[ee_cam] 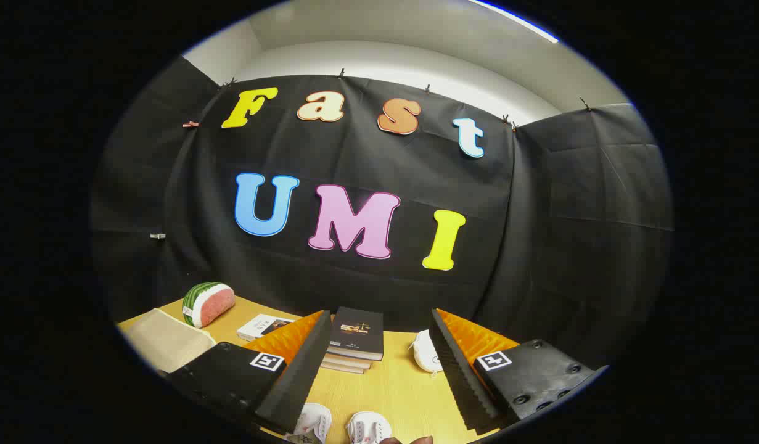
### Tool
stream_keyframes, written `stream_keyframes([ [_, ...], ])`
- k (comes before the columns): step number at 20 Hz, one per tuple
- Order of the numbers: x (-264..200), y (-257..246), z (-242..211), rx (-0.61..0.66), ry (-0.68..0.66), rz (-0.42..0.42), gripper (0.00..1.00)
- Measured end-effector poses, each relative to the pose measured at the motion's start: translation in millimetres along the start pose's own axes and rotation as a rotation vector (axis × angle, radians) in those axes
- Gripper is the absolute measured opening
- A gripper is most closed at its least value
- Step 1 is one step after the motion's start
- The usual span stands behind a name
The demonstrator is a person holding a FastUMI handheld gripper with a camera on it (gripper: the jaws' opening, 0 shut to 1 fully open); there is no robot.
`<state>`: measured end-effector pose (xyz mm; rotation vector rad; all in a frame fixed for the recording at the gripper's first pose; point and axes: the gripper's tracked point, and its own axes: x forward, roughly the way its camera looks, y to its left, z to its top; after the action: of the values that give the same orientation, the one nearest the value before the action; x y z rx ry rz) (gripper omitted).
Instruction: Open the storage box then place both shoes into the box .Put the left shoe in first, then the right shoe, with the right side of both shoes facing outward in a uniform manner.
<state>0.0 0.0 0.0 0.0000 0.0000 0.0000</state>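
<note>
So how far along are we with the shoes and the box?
Nothing looks done yet. Both white shoes lie on the wooden table, low between the fingers of the hand-held gripper, which is open and holds nothing. The storage box can't be judged from here. Still left: opening it, then the left shoe, then the right.

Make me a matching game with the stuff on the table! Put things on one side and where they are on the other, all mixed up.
Things:
1. watermelon slice
2. stack of books
3. two white shoes
4. gripper

Places or states:
A. close in, low between the fingers
B. open, nothing held
C. far back on the table, beside the beige cloth
D. mid-table, ahead between the fingers

Pairs: 1-C, 2-D, 3-A, 4-B
</note>
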Motion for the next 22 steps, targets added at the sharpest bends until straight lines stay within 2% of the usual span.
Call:
stream_keyframes([
  [13,-7,18,1,-0.021,-0.002,-0.016,0.97],
  [22,-7,35,1,-0.024,0.001,0.005,0.97],
])
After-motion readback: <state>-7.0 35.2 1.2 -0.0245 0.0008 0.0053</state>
